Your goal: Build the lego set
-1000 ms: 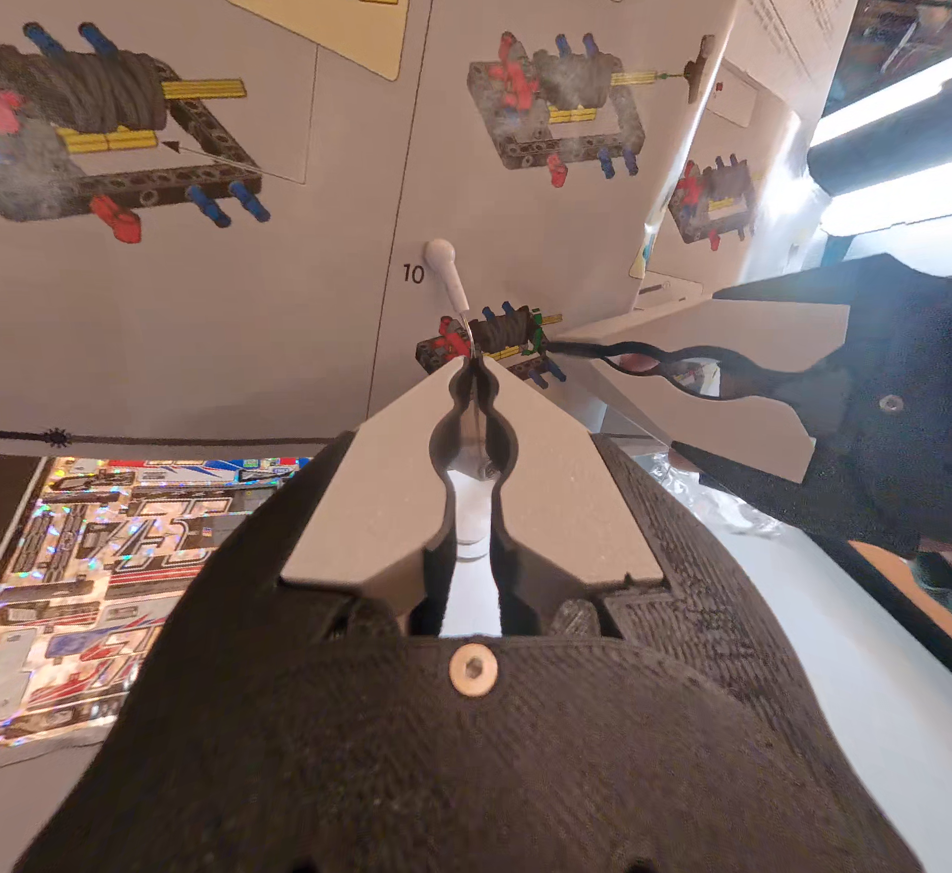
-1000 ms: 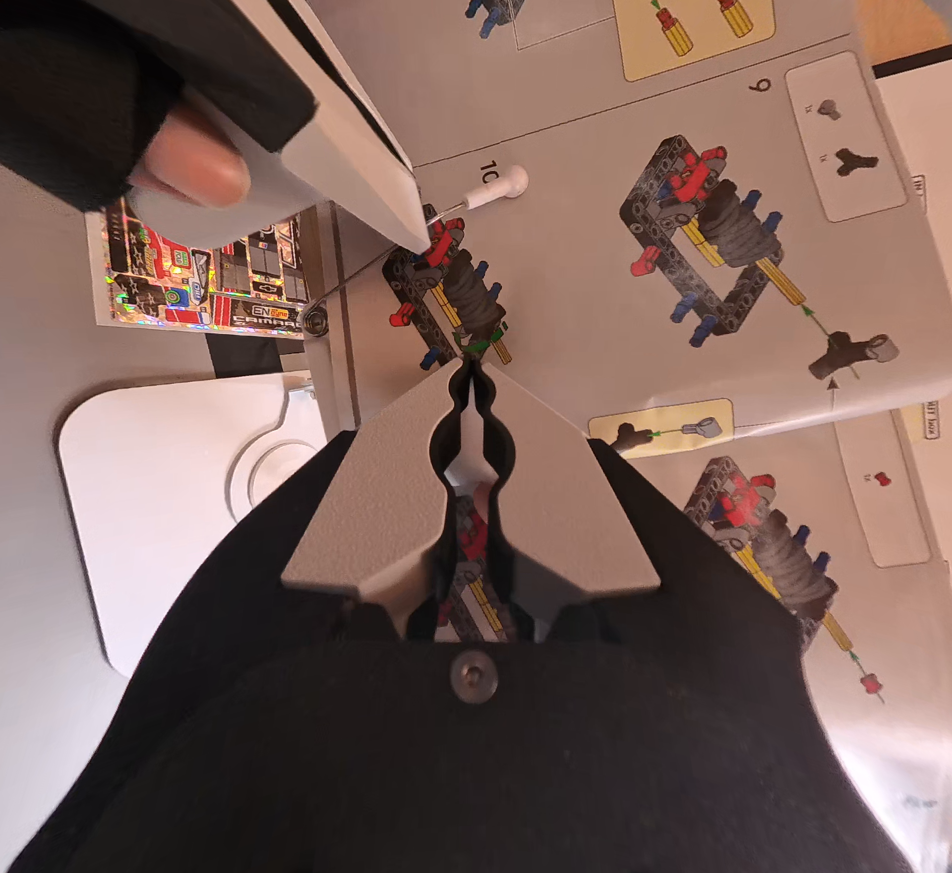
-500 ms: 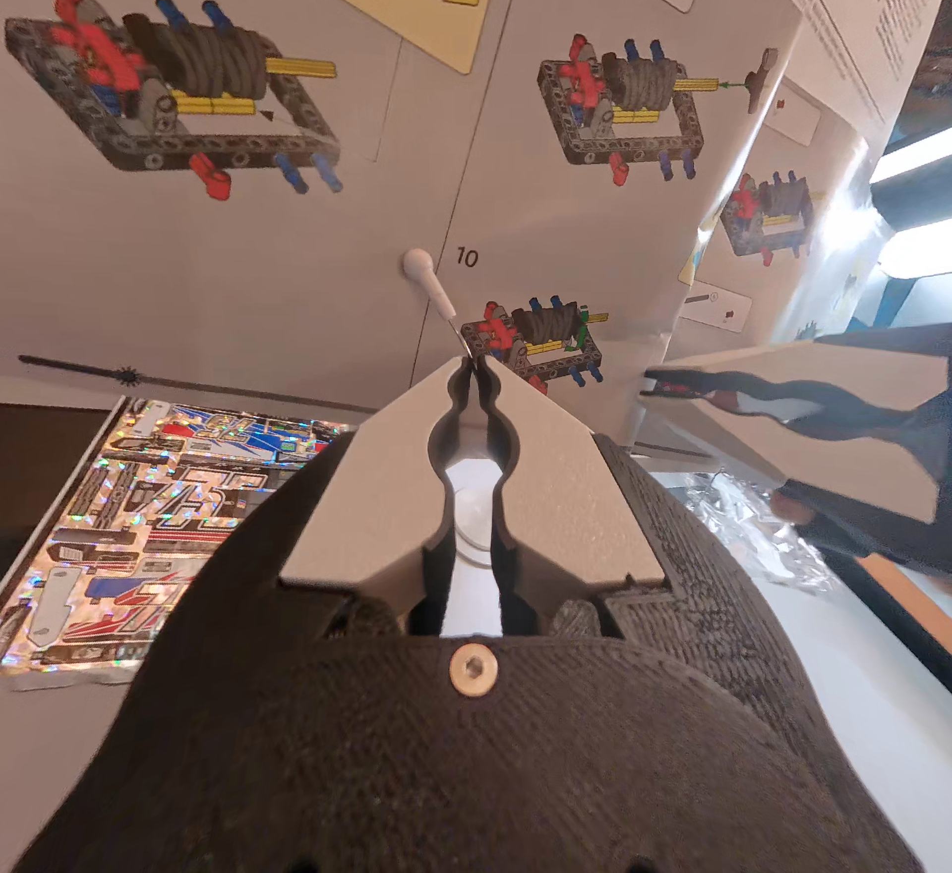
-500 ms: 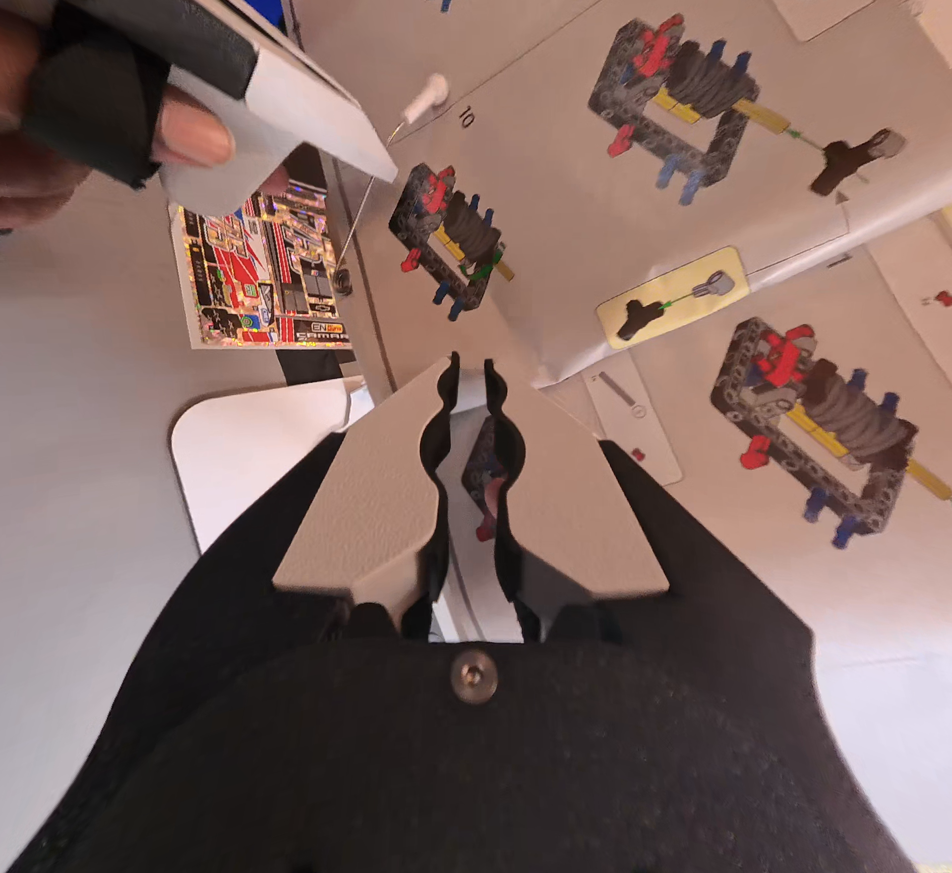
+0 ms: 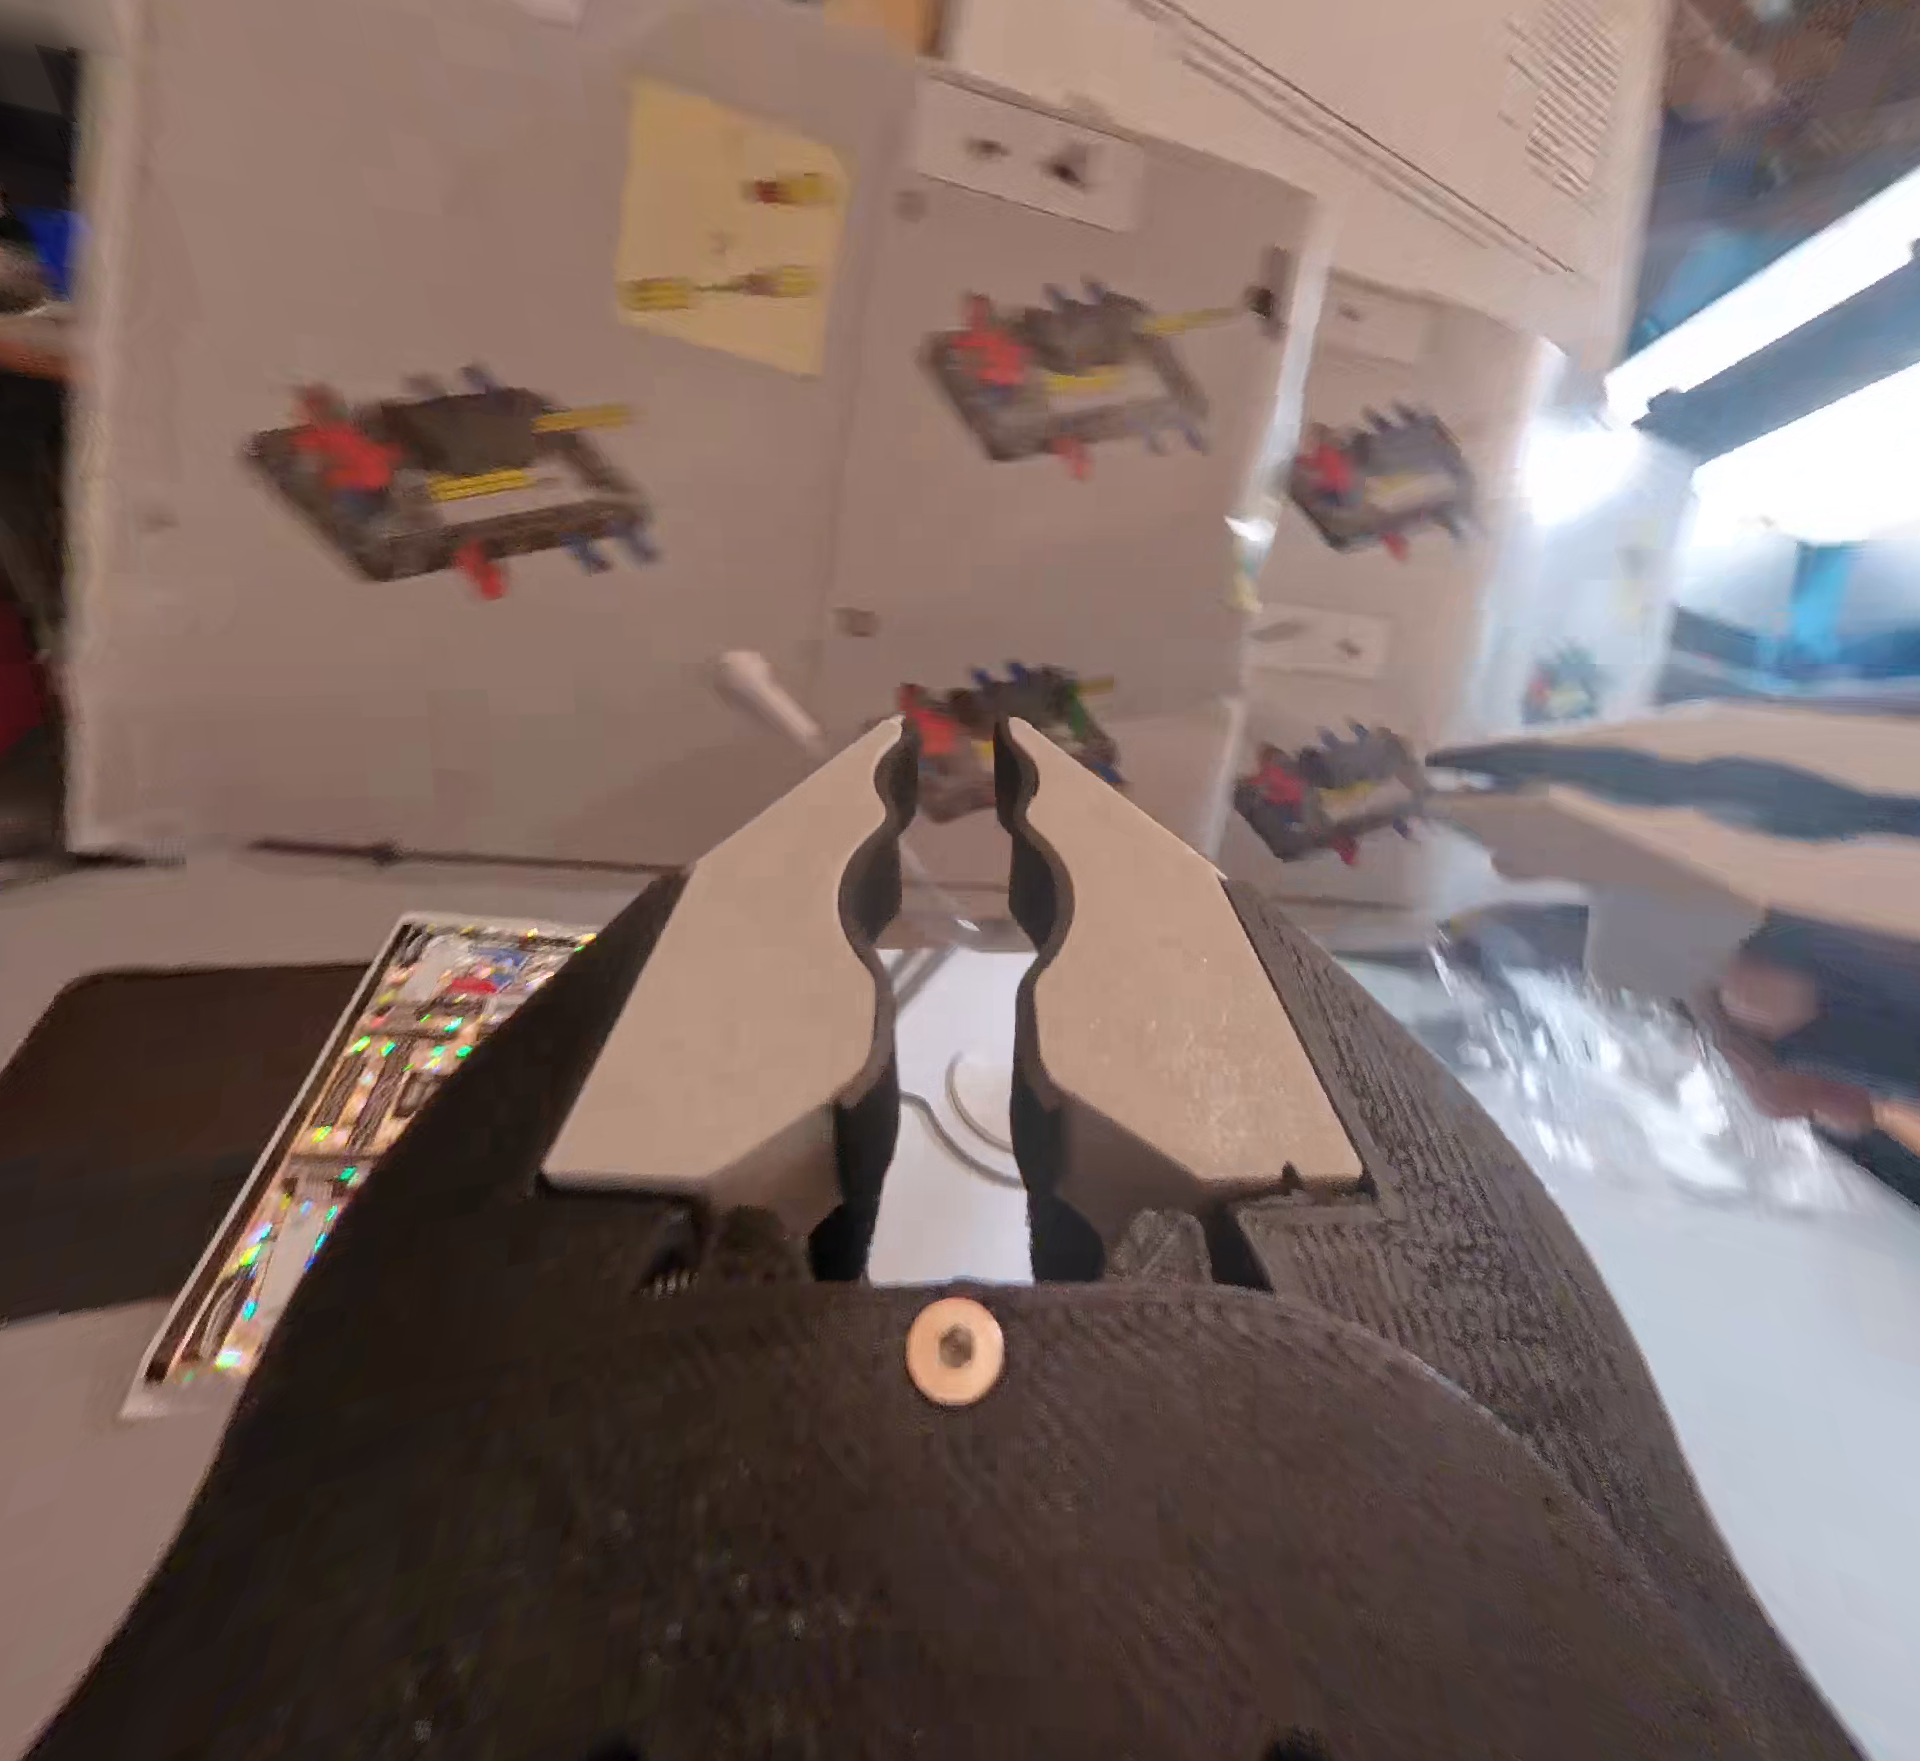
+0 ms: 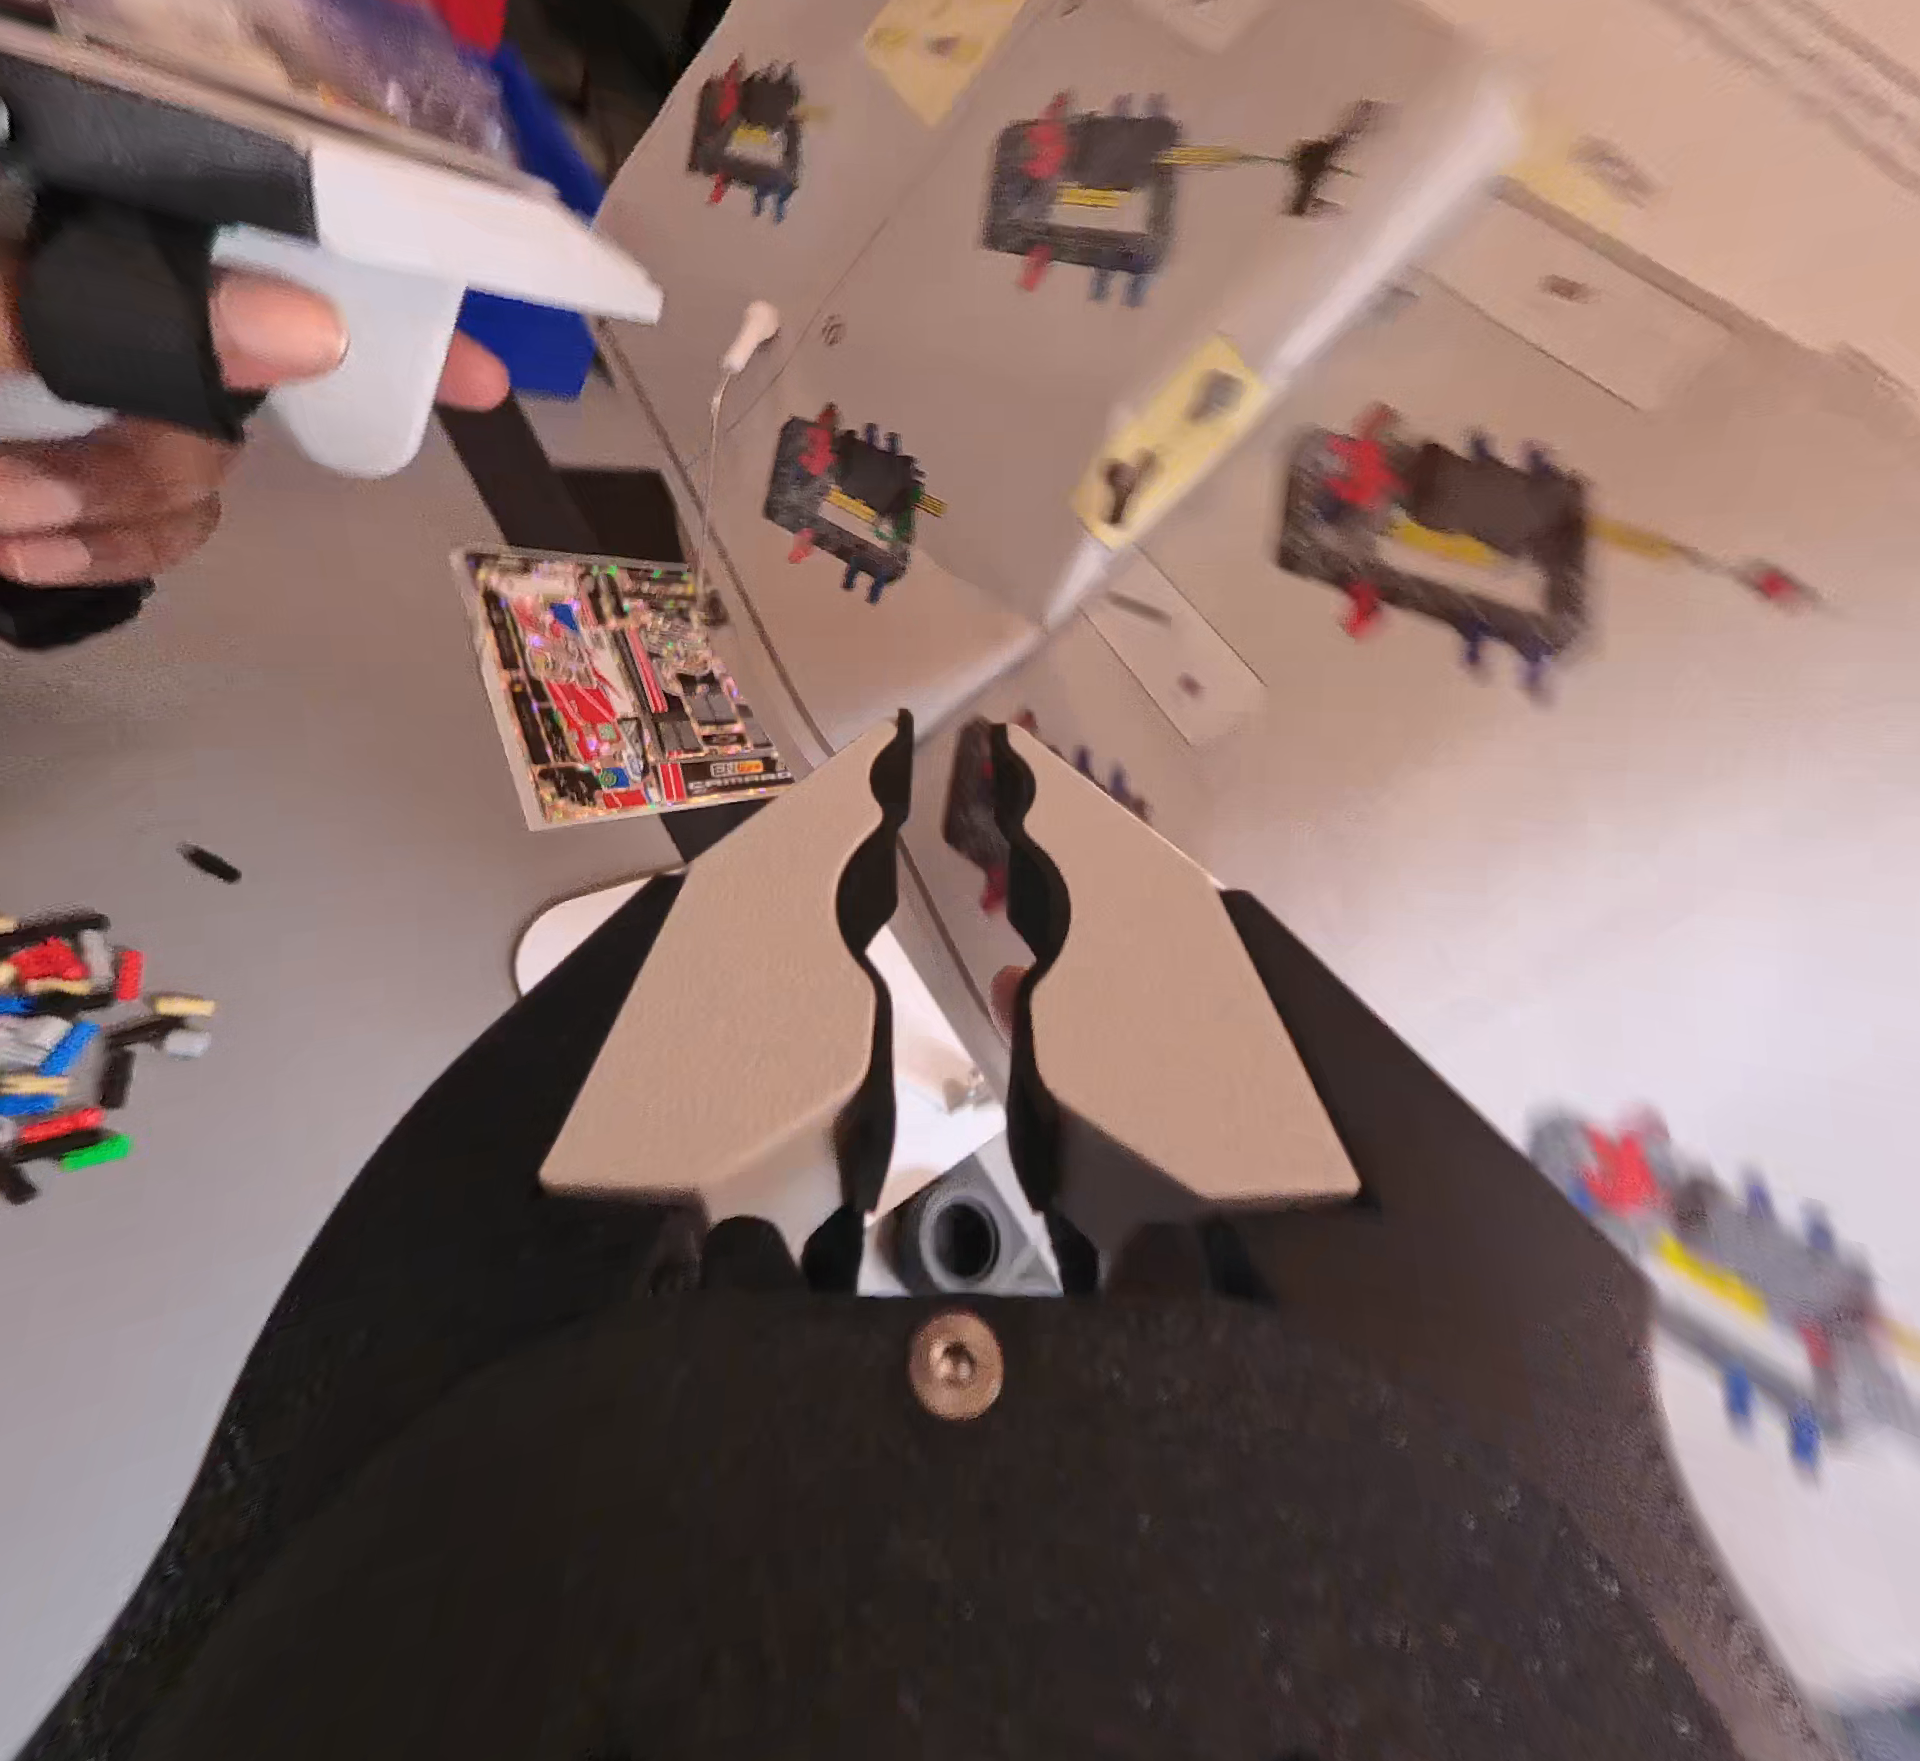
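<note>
The open instruction booklet [image 5: 436,724] stands upright on a white stand [image 5: 935,1171]; it also shows in the right wrist view [image 6: 987,423]. A wire page holder with a white tip [image 5: 758,688] lies against the page, also seen in the right wrist view [image 6: 750,329]. My left gripper [image 5: 949,729] is a little open and empty, just in front of the page. My right gripper [image 6: 951,724] is a little open and empty near the page's lower edge. Loose lego pieces [image 6: 62,1057] lie in a pile at the far left of the table.
A shiny sticker sheet [image 5: 416,1036] lies flat left of the stand, partly on a black mat [image 5: 156,1088]; the sheet also shows in the right wrist view [image 6: 613,683]. A clear plastic bag [image 5: 1558,1088] lies to the right. A small black piece [image 6: 208,862] lies alone. My right fingertips sit around 12 centimetres from my left ones.
Both grippers have opened and pulled back from the booklet. The left one has let go of the wire page holder and the right one has let go of the page edge.
</note>
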`<state>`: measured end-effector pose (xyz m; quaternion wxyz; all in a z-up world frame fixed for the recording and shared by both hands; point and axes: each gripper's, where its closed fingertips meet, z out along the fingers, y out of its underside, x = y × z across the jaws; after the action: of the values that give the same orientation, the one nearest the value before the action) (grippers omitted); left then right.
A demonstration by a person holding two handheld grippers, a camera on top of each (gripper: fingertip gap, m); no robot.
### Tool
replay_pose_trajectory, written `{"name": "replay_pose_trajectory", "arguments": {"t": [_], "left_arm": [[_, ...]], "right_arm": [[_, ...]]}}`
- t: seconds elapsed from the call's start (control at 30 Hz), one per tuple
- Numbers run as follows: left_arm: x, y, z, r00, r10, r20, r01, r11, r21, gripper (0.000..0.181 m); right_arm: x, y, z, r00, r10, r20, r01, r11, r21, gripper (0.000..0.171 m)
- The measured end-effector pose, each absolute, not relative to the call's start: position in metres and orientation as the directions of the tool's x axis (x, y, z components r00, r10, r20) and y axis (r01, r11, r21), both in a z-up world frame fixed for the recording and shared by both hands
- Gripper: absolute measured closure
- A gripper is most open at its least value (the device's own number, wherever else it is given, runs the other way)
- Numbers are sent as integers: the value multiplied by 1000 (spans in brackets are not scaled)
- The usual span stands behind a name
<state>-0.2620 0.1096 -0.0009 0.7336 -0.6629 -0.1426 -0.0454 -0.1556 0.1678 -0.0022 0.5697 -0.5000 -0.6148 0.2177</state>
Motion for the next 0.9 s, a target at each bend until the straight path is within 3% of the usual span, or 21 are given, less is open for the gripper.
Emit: {"name": "replay_pose_trajectory", "arguments": {"t": [0.13,0.23,0.33,0.43,0.5,0.67,0.9], "left_arm": [[-184,132,-1,994,-109,2,2,0,-1000,174],[-148,157,-16,968,-160,-194,-212,-102,-972,180],[-121,189,-28,945,-214,-247,-285,-171,-943,181],[-112,219,-37,920,-180,-348,-386,-261,-885,181],[-113,228,-35,915,-144,-377,-403,-285,-870,181],[-154,207,-21,938,-39,-345,-342,-261,-903,181],[-190,192,-27,951,-31,-306,-303,-271,-914,181]], "right_arm": [[-74,203,-13,355,861,364,292,268,-918,158],[-28,227,-60,415,862,291,331,155,-931,154],[-21,233,-103,401,876,268,382,106,-918,150],[-48,232,-125,369,882,292,417,123,-900,131],[-65,237,-132,361,857,368,470,174,-865,129],[-63,247,-130,344,787,513,549,274,-790,169],[-51,252,-121,337,772,538,554,300,-777,171]]}}
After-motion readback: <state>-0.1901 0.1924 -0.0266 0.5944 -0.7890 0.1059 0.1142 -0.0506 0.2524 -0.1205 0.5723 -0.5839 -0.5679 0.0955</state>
